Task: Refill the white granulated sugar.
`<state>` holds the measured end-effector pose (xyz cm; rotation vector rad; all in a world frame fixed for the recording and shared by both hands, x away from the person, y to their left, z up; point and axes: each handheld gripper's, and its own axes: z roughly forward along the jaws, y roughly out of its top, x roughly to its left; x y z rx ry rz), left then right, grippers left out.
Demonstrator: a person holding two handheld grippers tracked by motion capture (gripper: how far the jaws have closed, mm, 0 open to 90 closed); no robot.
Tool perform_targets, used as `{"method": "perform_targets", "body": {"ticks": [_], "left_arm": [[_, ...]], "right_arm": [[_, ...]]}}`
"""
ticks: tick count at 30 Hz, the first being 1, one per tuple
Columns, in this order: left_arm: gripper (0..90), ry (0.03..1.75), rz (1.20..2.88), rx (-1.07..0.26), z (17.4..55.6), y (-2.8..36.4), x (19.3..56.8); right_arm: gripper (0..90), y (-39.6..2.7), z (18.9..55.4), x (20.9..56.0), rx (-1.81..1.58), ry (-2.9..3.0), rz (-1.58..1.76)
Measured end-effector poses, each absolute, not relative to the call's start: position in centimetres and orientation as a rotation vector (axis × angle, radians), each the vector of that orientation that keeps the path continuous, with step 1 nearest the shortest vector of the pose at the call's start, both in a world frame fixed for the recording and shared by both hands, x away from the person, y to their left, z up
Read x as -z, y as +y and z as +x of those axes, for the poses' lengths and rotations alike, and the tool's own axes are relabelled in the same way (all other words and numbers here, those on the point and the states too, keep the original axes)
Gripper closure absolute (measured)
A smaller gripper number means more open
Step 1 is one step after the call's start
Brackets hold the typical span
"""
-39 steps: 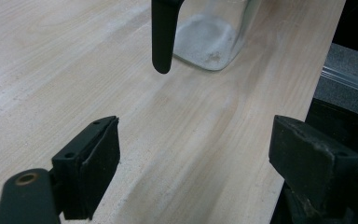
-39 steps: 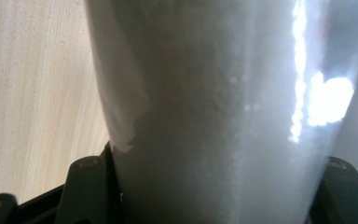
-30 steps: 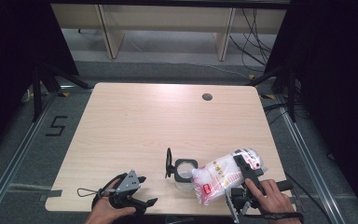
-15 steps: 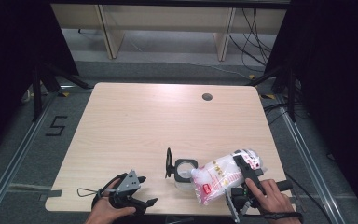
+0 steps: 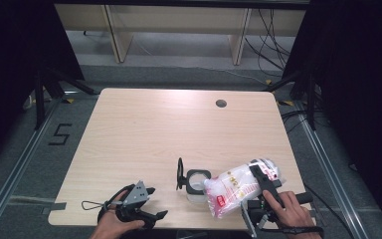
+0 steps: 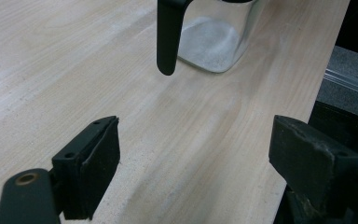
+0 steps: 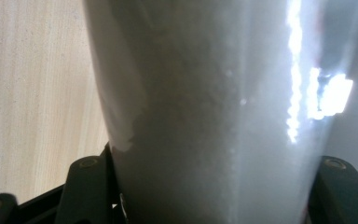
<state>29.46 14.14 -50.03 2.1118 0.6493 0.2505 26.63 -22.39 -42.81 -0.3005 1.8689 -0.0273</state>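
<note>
The right gripper (image 5: pixel 258 186) is clamped on a bag (image 5: pixel 236 186) of white powder, tilted so its long axis slopes down-left toward the jar (image 5: pixel 197 183) touching it. The left gripper (image 5: pixel 144 204), jaws wide and empty, rests left of the jar.

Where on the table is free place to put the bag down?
The table is bare from the far edge with the cable hole down to the jar. The near edge is crowded: left gripper, jar, and bag in the right gripper.

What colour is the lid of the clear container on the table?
Black. The container's lid stands open at its left side, best seen in the high view.
</note>
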Motion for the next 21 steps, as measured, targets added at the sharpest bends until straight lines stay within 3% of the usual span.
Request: {"method": "perform_targets", "body": {"ticks": [21], "left_arm": [[16.1,0.680,2.105,-0.232,29.25,13.98,50.06]], "right_arm": [[40.8,-22.40,26.51,43.01,0.039,1.883,-0.290]]}}
